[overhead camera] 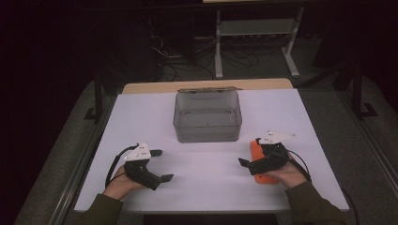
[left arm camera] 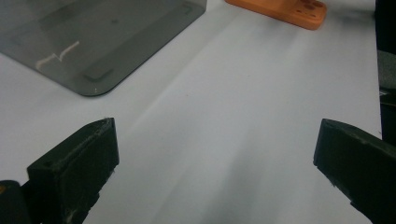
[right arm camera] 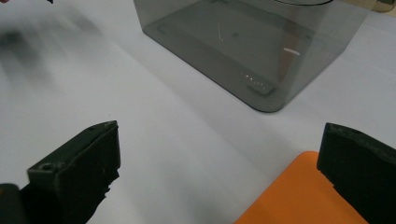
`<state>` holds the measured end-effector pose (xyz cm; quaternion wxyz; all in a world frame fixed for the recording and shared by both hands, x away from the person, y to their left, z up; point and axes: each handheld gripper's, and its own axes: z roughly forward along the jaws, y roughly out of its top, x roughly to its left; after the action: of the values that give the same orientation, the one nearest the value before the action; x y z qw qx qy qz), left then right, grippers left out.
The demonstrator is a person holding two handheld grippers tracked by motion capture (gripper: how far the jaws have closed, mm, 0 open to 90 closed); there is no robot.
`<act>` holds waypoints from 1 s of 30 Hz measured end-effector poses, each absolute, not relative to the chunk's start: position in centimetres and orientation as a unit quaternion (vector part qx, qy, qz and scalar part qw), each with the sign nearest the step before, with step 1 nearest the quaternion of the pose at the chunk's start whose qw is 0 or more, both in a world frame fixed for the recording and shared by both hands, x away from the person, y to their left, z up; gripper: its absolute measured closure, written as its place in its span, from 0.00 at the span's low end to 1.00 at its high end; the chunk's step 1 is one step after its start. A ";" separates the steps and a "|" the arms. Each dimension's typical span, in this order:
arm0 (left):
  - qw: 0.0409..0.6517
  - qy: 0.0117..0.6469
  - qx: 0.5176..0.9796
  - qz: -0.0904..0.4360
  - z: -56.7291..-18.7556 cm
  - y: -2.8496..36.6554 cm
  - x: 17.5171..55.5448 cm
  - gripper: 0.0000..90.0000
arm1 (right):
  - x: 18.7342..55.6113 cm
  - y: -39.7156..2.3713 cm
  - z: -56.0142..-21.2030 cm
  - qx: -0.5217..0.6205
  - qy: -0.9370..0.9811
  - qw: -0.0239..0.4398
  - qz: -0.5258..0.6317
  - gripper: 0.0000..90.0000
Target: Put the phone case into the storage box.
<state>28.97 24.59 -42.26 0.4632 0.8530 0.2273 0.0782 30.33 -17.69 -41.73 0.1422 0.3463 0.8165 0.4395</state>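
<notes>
**On the white table: both grippers wide, orange block under the right one**

At the table's [overhead camera: 141, 112] near right, the orange block [overhead camera: 257, 151] lies flat, mostly beneath the right gripper [overhead camera: 251, 152], whose jaws stand wide apart and grip nothing (one jaw hangs above the block's corner; contact unclear). The left gripper [overhead camera: 162, 165] sits near left, jaws also spread wide, empty, well apart from the block. A smoky clear bin [overhead camera: 207, 117] stands between and beyond them.

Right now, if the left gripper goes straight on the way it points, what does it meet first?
Probably bare white table, then the flat orange plastic block near the right gripper; the grey translucent box lies off to one side. Depth is uncertain.
</notes>
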 end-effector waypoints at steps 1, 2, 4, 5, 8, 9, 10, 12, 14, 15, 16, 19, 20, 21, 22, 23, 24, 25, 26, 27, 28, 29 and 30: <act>0.463 0.228 0.853 0.078 -42.3 24.6 29.0 0.00 | 30.5 -17.7 -41.7 0.346 0.817 0.141 0.439 0.00; 0.463 0.227 0.853 0.078 -42.3 24.6 29.0 0.00 | 30.6 -17.6 -41.7 0.347 0.816 0.141 0.440 0.00; 0.462 0.226 0.854 0.078 -42.3 24.6 29.0 0.00 | 30.7 -17.5 -41.6 0.347 0.815 0.141 0.441 0.00; 0.463 0.226 0.853 0.078 -42.3 24.7 29.0 0.00 | 30.8 -17.5 -41.6 0.346 0.816 0.142 0.441 0.00; 0.466 0.228 0.852 0.078 -42.2 24.7 29.0 0.00 | 30.8 -17.4 -41.7 0.346 0.816 0.139 0.441 0.00; 0.466 0.228 0.852 0.078 -42.2 24.7 29.0 0.00 | 30.8 -17.4 -41.7 0.346 0.816 0.139 0.441 0.00; 0.465 0.228 0.852 0.078 -42.2 24.7 29.0 0.00 | 30.8 -17.4 -41.7 0.344 0.819 0.139 0.437 0.00; 0.463 0.227 0.853 0.078 -42.3 24.7 29.0 0.00 | 30.7 -17.4 -41.7 0.343 0.820 0.136 0.436 0.03; 0.463 0.226 0.854 0.078 -42.3 24.6 29.0 0.00 | 30.7 -17.4 -41.7 0.342 0.821 0.136 0.436 0.03; 0.463 0.226 0.853 0.078 -42.3 24.7 29.0 0.00 | 30.7 -17.3 -41.7 0.342 0.822 0.132 0.436 0.05; 0.463 0.227 0.853 0.078 -42.3 24.7 29.0 0.00 | 30.7 -17.3 -41.7 0.342 0.822 0.132 0.436 0.05; 0.462 0.227 0.854 0.078 -42.3 24.7 29.0 0.00 | 30.7 -17.3 -41.7 0.340 0.827 0.122 0.431 0.11; 0.463 0.227 0.853 0.078 -42.3 24.6 29.0 0.00 | 30.6 -17.2 -41.7 0.338 0.830 0.118 0.427 0.15; 0.463 0.228 0.853 0.078 -42.3 24.6 29.0 0.00 | 30.6 -17.2 -41.7 0.339 0.832 0.113 0.424 0.17; 0.463 0.227 0.853 0.078 -42.3 24.6 29.1 0.00 | 30.5 -17.2 -41.8 0.339 0.834 0.109 0.422 0.20; 0.463 0.227 0.853 0.077 -42.3 24.6 29.1 0.00 | 30.5 -17.2 -41.8 0.339 0.834 0.109 0.422 0.20; 0.463 0.226 0.854 0.077 -42.3 24.6 29.1 0.00 | 30.4 -17.1 -41.8 0.338 0.839 0.107 0.413 0.25; 0.462 0.225 0.854 0.078 -42.3 24.6 29.1 0.00 | 30.4 -17.1 -41.8 0.338 0.839 0.107 0.413 0.25; 0.462 0.225 0.854 0.077 -42.3 24.5 29.1 0.00 | 30.3 -17.1 -41.9 0.336 0.844 0.103 0.406 0.31; 0.462 0.226 0.854 0.077 -42.3 24.5 29.1 0.00 | 30.3 -17.0 -41.9 0.334 0.847 0.103 0.400 0.35; 0.462 0.226 0.854 0.077 -42.3 24.5 29.1 0.00 | 30.2 -17.0 -41.9 0.332 0.849 0.101 0.397 0.38; 0.462 0.226 0.854 0.077 -42.3 24.5 29.1 0.00 | 30.2 -17.0 -41.9 0.332 0.849 0.101 0.397 0.38; 0.462 0.226 0.854 0.077 -42.3 24.5 29.1 0.00 | 30.1 -16.9 -41.9 0.330 0.853 0.099 0.392 0.42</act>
<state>29.10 24.55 -42.32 0.4618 0.8543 0.2256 0.0774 30.11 -16.93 -41.94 0.0995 0.3304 0.8527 0.3922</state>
